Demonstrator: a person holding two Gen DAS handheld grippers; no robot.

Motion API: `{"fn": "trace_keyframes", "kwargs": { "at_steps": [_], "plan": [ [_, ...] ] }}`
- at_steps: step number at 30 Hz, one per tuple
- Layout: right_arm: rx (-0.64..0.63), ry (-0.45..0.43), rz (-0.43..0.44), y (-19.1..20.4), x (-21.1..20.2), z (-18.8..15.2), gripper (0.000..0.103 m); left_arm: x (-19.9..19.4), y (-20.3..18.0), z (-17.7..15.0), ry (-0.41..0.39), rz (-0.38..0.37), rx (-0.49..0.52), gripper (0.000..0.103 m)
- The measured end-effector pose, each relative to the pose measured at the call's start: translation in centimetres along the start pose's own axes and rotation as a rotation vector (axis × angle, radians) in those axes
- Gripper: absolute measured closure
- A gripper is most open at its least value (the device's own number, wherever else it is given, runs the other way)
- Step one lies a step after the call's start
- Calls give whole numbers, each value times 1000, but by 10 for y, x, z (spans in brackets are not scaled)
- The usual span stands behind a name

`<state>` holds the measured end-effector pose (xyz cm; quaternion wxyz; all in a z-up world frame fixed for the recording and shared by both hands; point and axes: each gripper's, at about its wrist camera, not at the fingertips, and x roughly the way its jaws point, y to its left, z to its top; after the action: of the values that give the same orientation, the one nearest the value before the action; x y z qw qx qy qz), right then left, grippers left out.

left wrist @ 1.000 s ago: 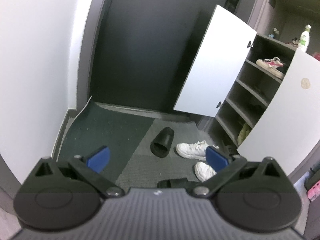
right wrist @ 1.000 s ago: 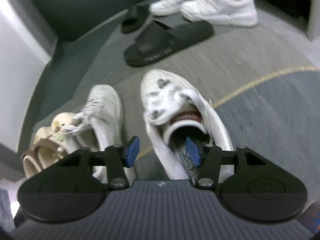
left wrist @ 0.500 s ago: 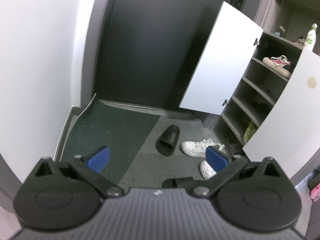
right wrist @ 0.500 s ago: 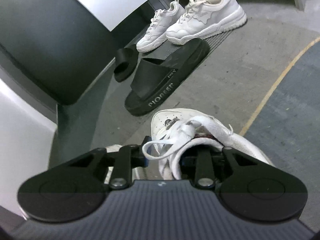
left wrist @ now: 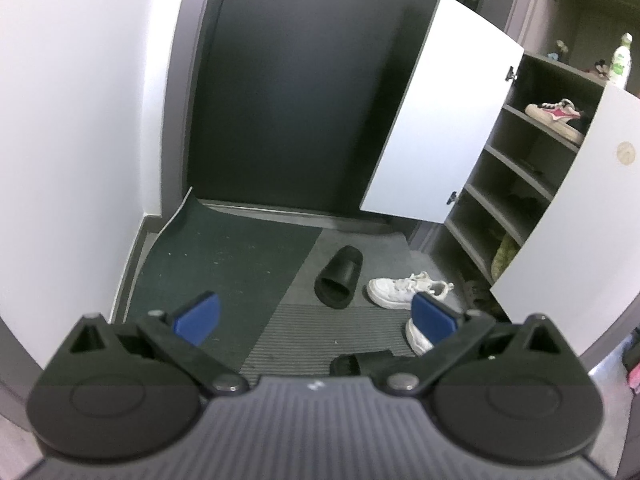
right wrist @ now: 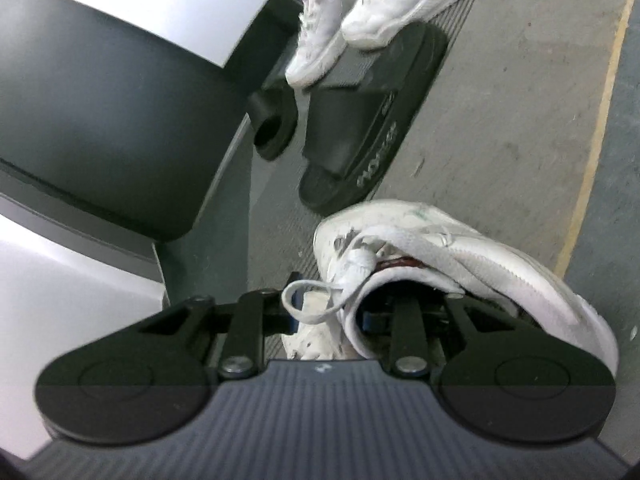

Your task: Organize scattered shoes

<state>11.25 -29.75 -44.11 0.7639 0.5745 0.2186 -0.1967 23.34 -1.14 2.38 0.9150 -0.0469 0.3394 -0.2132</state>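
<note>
White leather and loose laces now pinched in the right gripper (right wrist: 328,320): clenched on the collar of the worn white sneaker (right wrist: 448,256), where a second ago stood wide apart just short of the heel. Tilted hard over since then too, wrist rolled, so the floor (right wrist: 500,128) slants across the right wrist view and the shoe hangs from the pads at about 3 o'clock (sole seemingly off the ground, though hard to be sure from this angle). Means the pick is made; carrying comes next.

Ahead at 12 o'clock in that view: black slide (right wrist: 360,136), second black slide (right wrist: 272,128) tipped on its side beside it, and a pair of white trainers (right wrist: 384,4) beyond, all still on the floor.

Left gripper (left wrist: 316,316) released, blue pads spread with nothing between, barely shifted over the same second. Facing the open shoe cabinet (left wrist: 520,184) at 2 o'clock, doors swung out, a pink-and-white sneaker (left wrist: 556,118) already on an upper shelf and lower shelves partly free. Likely destination for the held shoe; several others yet to be gathered, so early in the job.
</note>
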Motion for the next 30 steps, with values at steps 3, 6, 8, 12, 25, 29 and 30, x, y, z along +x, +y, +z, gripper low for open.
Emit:
{"fn": "trace_keyframes", "kwargs": {
  "at_steps": [3, 6, 8, 12, 25, 29, 30],
  "plan": [
    [59, 15, -67, 2, 3, 2, 72, 0, 0, 0, -2, 1, -1, 0],
    [34, 64, -100, 9, 4, 8, 71, -1, 0, 1, -11, 8, 9, 0],
    [19, 119, -148, 15, 2, 13, 68, -1, -3, 1, -12, 6, 19, 0],
    [-41, 227, -248, 33, -15, 18, 52, -2, -12, -1, -12, -9, 49, 0],
    [-421, 70, -296, 230, -200, 103, 24, 13, -58, -36, 214, -194, 190, 0],
    [-447, -100, -268, 274, -300, 112, 6, 21, -71, -47, 288, -228, 212, 0],
    [-435, -141, -258, 275, -317, 111, 0, 26, -75, -51, 318, -242, 207, 0]
  ]
}}
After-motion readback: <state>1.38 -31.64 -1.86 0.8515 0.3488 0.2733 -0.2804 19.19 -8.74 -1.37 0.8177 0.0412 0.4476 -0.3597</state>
